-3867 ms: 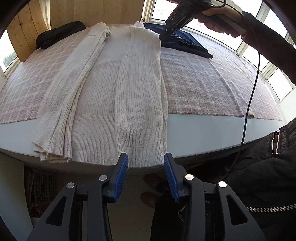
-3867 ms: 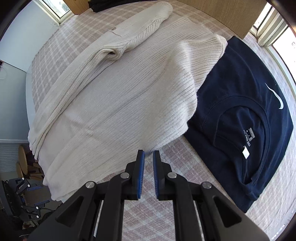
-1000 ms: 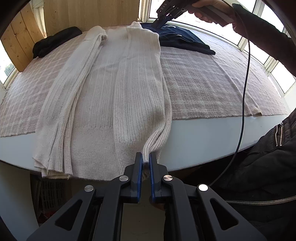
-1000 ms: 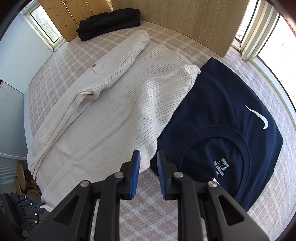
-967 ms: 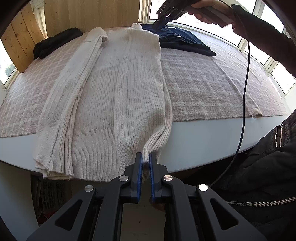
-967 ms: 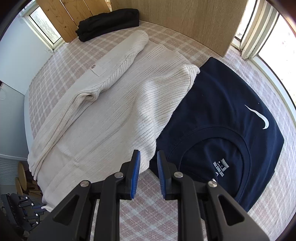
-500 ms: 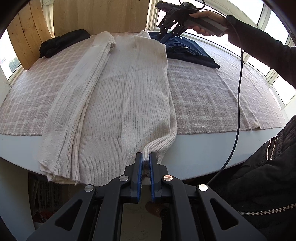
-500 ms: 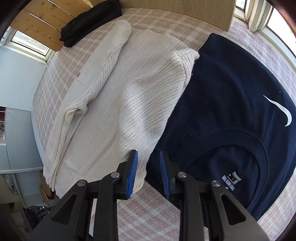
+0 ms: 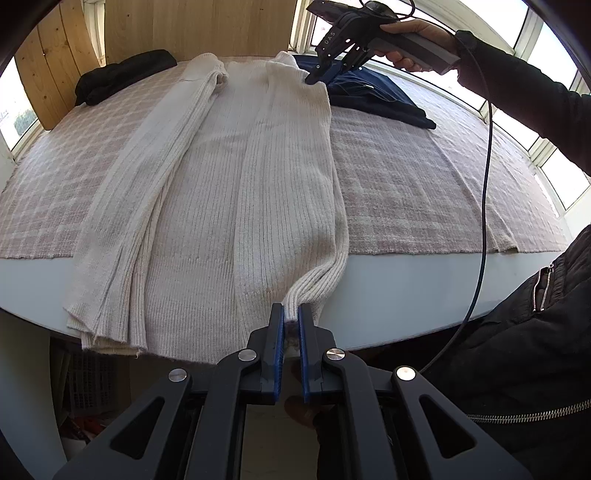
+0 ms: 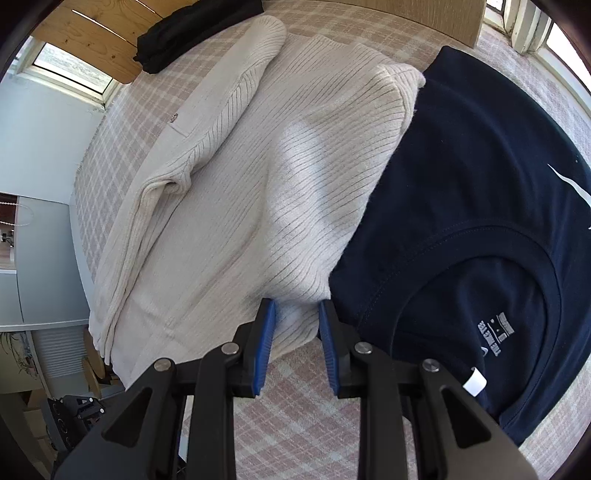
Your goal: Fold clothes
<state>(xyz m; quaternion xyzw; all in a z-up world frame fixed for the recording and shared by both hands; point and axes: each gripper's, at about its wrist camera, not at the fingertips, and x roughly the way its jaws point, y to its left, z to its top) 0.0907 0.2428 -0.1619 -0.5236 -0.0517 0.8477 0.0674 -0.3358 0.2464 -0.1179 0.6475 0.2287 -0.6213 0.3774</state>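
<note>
My left wrist cam: low at table edge (image 9: 388, 280), facing along it | right wrist cam: close overhead, downward | shared: cream sweater (image 9: 240, 177).

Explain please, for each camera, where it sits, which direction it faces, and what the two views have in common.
Left wrist: sits on the left gripper at the table's near edge, faces along the cream sweater, whose hem it clamps; a dark sleeve and the right gripper show.
Right wrist: sits on the right gripper above the sweater's far end, looks down; its open fingers straddle the sweater's edge beside the navy T-shirt.
Shared: sweater, T-shirt, black garment, checked cloth.
</note>
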